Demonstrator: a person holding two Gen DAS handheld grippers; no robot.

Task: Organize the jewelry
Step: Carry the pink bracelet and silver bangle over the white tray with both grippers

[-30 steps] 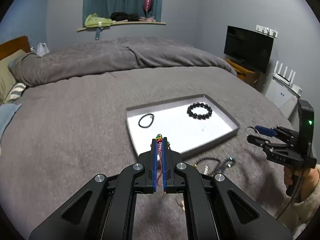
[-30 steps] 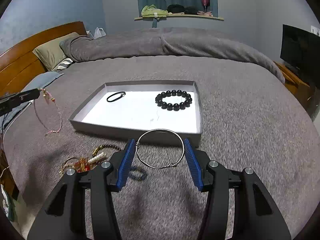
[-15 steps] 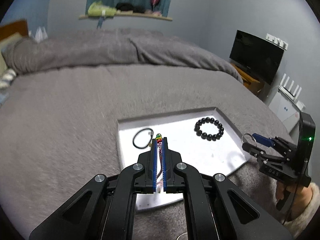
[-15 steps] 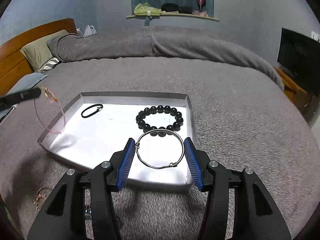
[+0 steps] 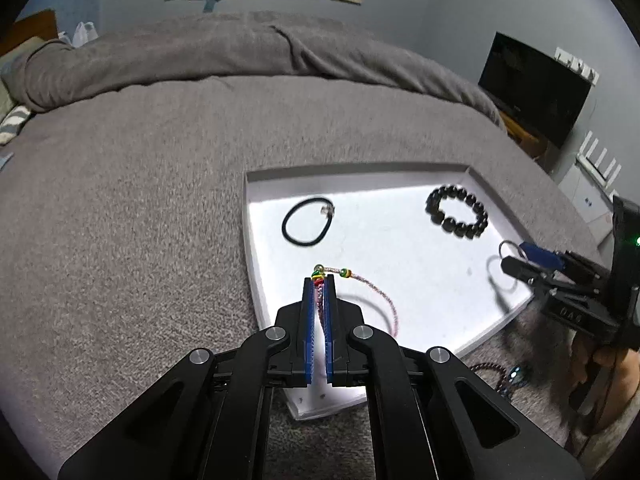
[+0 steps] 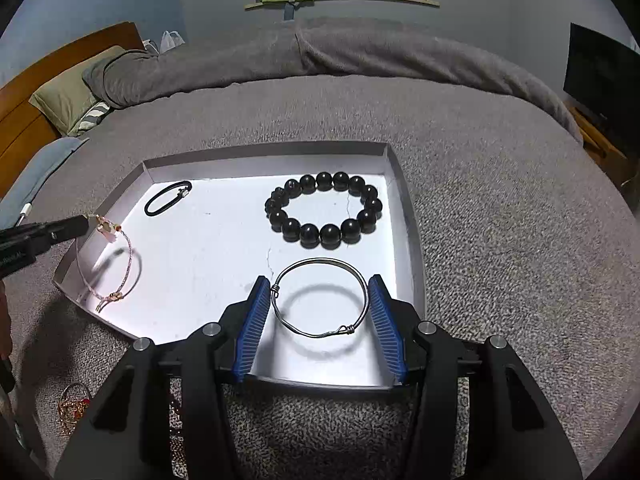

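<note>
Both grippers hang over the shallow white tray (image 6: 404, 216) that sits on the grey bed cover (image 6: 500, 240), each carrying one piece meant to join what already lies inside.

The right gripper (image 6: 320, 316) has its jaws about half spread, and the blue pads press on opposite sides of a silver wire bangle (image 6: 362, 280). The hoop lies roughly flat between the pads, over the near right part of the tray floor, and its shadow falls just beneath it, so it appears to be a little above the surface rather than resting on it. Holding it across its width probably lets it drop flat once the jaws widen.

The left gripper (image 5: 319, 280) has its jaws closed on the beaded end of a thin pink cord bracelet (image 6: 128, 268). The rest of the loop hangs down over the tray's near left corner; its lower end with the small clasp seems to touch or nearly touch the floor. Pinching one end suits so limp a piece.

A black beaded bracelet (image 6: 324, 210) lies toward the far right of the tray and a thin black cord band (image 6: 166, 198) toward the far left, well apart, leaving the near half bare for the two newcomers. More jewellery, among it a gold tangle (image 6: 74, 406) and a dark bead string (image 5: 490, 372), waits on the cover beside the tray's near edge.
</note>
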